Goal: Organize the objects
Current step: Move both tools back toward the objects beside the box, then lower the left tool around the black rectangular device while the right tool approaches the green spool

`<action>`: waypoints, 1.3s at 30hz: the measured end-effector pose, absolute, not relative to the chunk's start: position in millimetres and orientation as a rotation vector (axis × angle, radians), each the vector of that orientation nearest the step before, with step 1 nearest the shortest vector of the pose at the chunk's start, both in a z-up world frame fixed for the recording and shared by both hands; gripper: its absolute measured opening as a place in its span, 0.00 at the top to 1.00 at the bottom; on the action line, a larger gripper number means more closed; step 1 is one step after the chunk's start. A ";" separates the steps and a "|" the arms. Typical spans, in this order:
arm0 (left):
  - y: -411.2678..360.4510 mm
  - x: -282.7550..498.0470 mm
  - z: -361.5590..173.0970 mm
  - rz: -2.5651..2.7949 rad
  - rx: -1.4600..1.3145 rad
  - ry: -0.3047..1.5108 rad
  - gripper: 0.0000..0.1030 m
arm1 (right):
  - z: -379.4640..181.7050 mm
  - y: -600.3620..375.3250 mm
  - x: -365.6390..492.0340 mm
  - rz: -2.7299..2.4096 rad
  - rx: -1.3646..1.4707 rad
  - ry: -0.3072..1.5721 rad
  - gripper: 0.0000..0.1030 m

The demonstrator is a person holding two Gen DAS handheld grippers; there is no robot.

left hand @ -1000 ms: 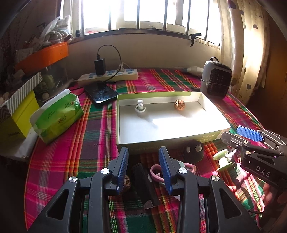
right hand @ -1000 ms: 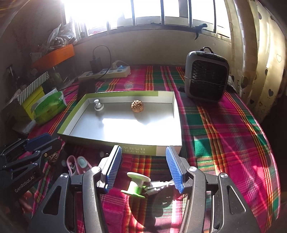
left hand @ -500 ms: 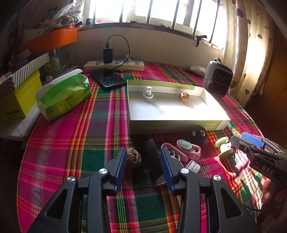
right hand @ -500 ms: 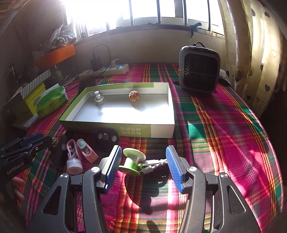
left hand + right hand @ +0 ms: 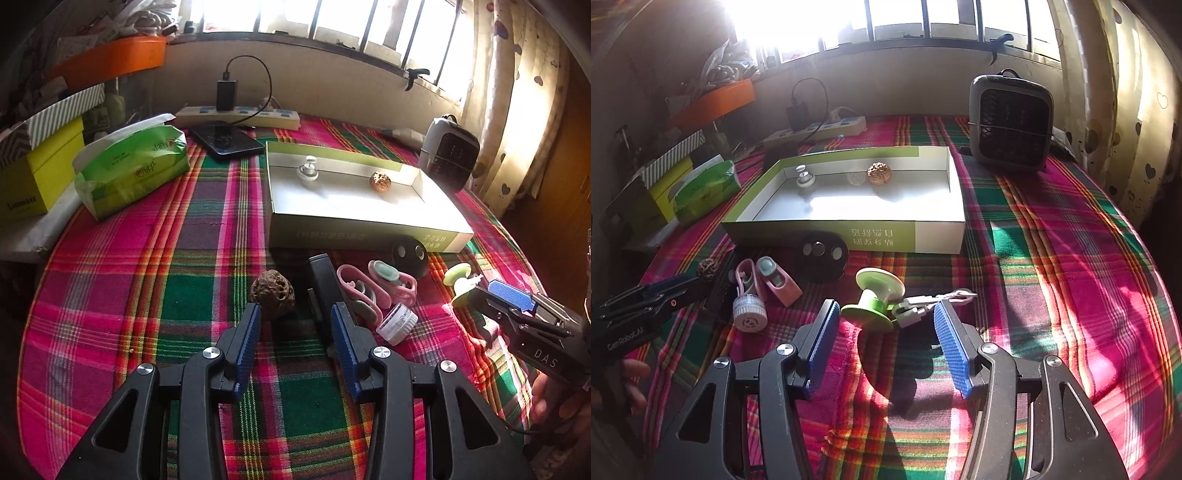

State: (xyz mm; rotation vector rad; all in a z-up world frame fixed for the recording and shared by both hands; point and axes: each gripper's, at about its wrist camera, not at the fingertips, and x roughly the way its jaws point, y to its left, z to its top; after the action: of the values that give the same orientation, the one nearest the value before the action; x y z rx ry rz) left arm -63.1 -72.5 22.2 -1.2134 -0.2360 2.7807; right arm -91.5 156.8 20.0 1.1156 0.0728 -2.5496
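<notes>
A shallow white box (image 5: 369, 227) (image 5: 934, 236) with a green rim holds a walnut (image 5: 380, 181) (image 5: 879, 173) and a small white knob (image 5: 308, 171) (image 5: 805, 180). In front of it lie a second walnut (image 5: 273, 293) (image 5: 708, 266), a black bar (image 5: 325, 291), pink clips (image 5: 373, 288) (image 5: 775, 282), a black oval piece (image 5: 408, 254) (image 5: 823, 253), a white cap (image 5: 395, 323) (image 5: 750, 314) and a green spool (image 5: 458, 280) (image 5: 875, 301). My left gripper (image 5: 295, 314) is open, just short of the walnut. My right gripper (image 5: 882, 314) is open around the spool.
The table has a plaid cloth (image 5: 147, 277). A green tissue pack (image 5: 129, 170), yellow box (image 5: 33, 181), phone (image 5: 229, 142) and power strip (image 5: 236, 116) stand at the back left. A grey heater (image 5: 448, 151) (image 5: 1010, 125) stands at the back right.
Both grippers have drawn back from the box and risen. The walnut now lies ahead of my left fingers instead of beside them. The spool stays between my right fingers.
</notes>
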 end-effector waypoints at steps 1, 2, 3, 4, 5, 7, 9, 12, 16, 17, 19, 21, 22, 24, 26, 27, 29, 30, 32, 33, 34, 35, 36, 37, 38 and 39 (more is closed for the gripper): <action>-72.6 -62.8 22.5 2.776 -1.213 -0.246 0.63 | 19.5 157.1 -91.2 -2.549 1.116 0.072 0.47; -72.7 -62.7 22.4 2.768 -1.211 -0.260 0.63 | 19.4 157.3 -91.1 -2.549 1.116 0.070 0.47; -73.0 -62.6 22.0 2.761 -1.212 -0.275 0.63 | 19.3 157.4 -91.1 -2.548 1.116 0.069 0.46; -72.8 -62.4 22.0 2.761 -1.215 -0.285 0.63 | 19.0 157.3 -91.3 -2.547 1.117 0.069 0.46; -72.2 -62.2 22.0 2.759 -1.213 -0.289 0.63 | 18.6 157.4 -91.4 -2.547 1.118 0.071 0.46; -69.4 -62.1 21.9 2.756 -1.207 -0.288 0.63 | 17.5 158.0 -91.9 -2.547 1.122 0.070 0.46; -65.3 -62.4 22.5 2.752 -1.197 -0.275 0.63 | 15.6 158.5 -92.8 -2.547 1.132 0.064 0.46; -59.5 -63.3 22.5 2.733 -1.190 -0.268 0.63 | 13.8 159.5 -93.2 -2.547 1.141 0.065 0.46; -52.5 -65.9 21.2 2.714 -1.195 -0.252 0.63 | 13.5 161.5 -94.7 -2.554 1.147 0.059 0.46; -50.8 -66.4 21.1 2.711 -1.196 -0.247 0.63 | 13.5 161.9 -94.8 -2.553 1.148 0.058 0.46; -47.6 -68.4 19.7 2.703 -1.203 -0.240 0.62 | 13.1 161.7 -95.1 -2.551 1.150 0.060 0.46; -45.3 -70.2 18.6 2.698 -1.210 -0.239 0.62 | 12.9 161.5 -95.1 -2.551 1.153 0.061 0.46; -44.3 -70.9 18.1 2.696 -1.212 -0.235 0.62 | 13.0 162.0 -94.9 -2.552 1.151 0.060 0.46; -41.8 -72.7 16.7 2.691 -1.226 -0.228 0.62 | 13.4 162.3 -94.8 -2.552 1.151 0.056 0.46; -39.3 -75.7 14.7 2.686 -1.244 -0.219 0.62 | 13.3 161.9 -94.6 -2.552 1.149 0.056 0.46; -38.6 -76.7 13.5 2.688 -1.253 -0.216 0.62 | 13.2 161.8 -94.6 -2.552 1.150 0.056 0.46; -37.4 -78.9 10.9 2.689 -1.270 -0.210 0.62 | 13.1 162.0 -94.7 -2.551 1.150 0.056 0.46; -37.6 -79.5 9.7 2.689 -1.279 -0.212 0.62 | 13.1 162.1 -94.7 -2.551 1.151 0.055 0.46; -36.3 -81.1 8.7 2.701 -1.289 -0.194 0.62 | 13.0 162.0 -94.7 -2.551 1.149 0.053 0.46; -35.3 -81.7 8.9 2.711 -1.291 -0.181 0.62 | 12.6 162.0 -94.8 -2.551 1.150 0.053 0.46; -34.6 -82.3 8.9 2.718 -1.294 -0.168 0.62 | 12.2 161.9 -94.8 -2.551 1.152 0.054 0.46; -34.0 -83.1 8.7 2.725 -1.298 -0.159 0.62 | 12.1 161.8 -94.5 -2.551 1.152 0.055 0.46; -33.8 -83.8 8.7 2.731 -1.299 -0.152 0.62 | 12.1 161.7 -94.4 -2.552 1.151 0.057 0.46; -33.4 -84.4 8.4 2.735 -1.301 -0.142 0.62 | 12.2 161.7 -94.3 -2.554 1.150 0.057 0.46; -33.0 -85.6 8.6 2.741 -1.305 -0.130 0.62 | 12.4 161.5 -94.5 -2.556 1.149 0.059 0.46; -32.6 -86.6 8.7 2.749 -1.310 -0.121 0.62 | 12.7 160.9 -94.4 -2.558 1.148 0.063 0.46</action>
State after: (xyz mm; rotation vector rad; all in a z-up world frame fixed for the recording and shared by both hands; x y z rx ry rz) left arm -86.6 -32.6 8.7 -1.3100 -0.1212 2.7487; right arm -94.4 160.9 12.7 1.1476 0.0634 -2.5580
